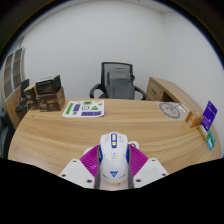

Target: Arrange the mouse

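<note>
Mouse [113, 160] right under my lens, clamped between both pads of my gripper [114, 176], held over the wooden desk [110, 125]. I'm mid-carry, I'd say; next I need a clear spot to set it down square.

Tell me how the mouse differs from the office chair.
The mouse is white with blue marks; the chair is grey and dark. The mouse lies between the gripper fingers, which press its sides; the chair stands untouched beyond the table. The mouse sits at the table's near edge, the chair behind its far edge. Both are upright.
</note>
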Demonstrator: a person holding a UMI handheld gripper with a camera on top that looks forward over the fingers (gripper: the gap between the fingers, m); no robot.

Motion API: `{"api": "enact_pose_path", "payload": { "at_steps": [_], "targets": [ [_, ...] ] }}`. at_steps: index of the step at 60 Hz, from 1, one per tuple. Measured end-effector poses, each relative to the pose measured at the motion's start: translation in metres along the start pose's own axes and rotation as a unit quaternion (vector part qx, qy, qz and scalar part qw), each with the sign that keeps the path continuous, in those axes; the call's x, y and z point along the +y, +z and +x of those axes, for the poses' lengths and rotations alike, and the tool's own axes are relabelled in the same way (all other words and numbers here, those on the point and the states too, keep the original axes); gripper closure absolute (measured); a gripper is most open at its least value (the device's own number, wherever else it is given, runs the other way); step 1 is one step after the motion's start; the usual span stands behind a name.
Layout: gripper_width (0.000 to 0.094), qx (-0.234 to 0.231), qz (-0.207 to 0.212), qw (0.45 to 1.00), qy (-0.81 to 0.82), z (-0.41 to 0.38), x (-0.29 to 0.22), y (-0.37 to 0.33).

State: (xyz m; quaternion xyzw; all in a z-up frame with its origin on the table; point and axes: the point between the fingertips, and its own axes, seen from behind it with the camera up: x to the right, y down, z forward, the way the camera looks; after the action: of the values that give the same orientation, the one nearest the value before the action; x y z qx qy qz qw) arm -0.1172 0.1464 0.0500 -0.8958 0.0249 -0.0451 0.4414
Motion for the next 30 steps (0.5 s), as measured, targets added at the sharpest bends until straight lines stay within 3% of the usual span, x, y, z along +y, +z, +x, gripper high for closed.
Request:
{"api": "enact_pose_path", "payload": {
  "at_steps": [8,12,14,22,28,30],
  "targets": [
    [0.0563,-0.032,-0.022,0.999,0.007,0.006,0.025,0.027],
    [0.0528,-0.05,-0.061,0.997,0.007,0.003,0.054,0.033],
    [0.051,-0.052,-0.035,0.998,0.006,0.004,0.046,0.034],
    [0.0371,-0.068,-0.048,0.996,0.02,0.001,0.05,0.034],
    [0.0102,-0.093,-0.065,0.993,0.038,-0.009,0.047,0.023],
    [0.0089,-0.092,-0.061,0.993,0.041,-0.008,0.043,0.017]
  ]
}}
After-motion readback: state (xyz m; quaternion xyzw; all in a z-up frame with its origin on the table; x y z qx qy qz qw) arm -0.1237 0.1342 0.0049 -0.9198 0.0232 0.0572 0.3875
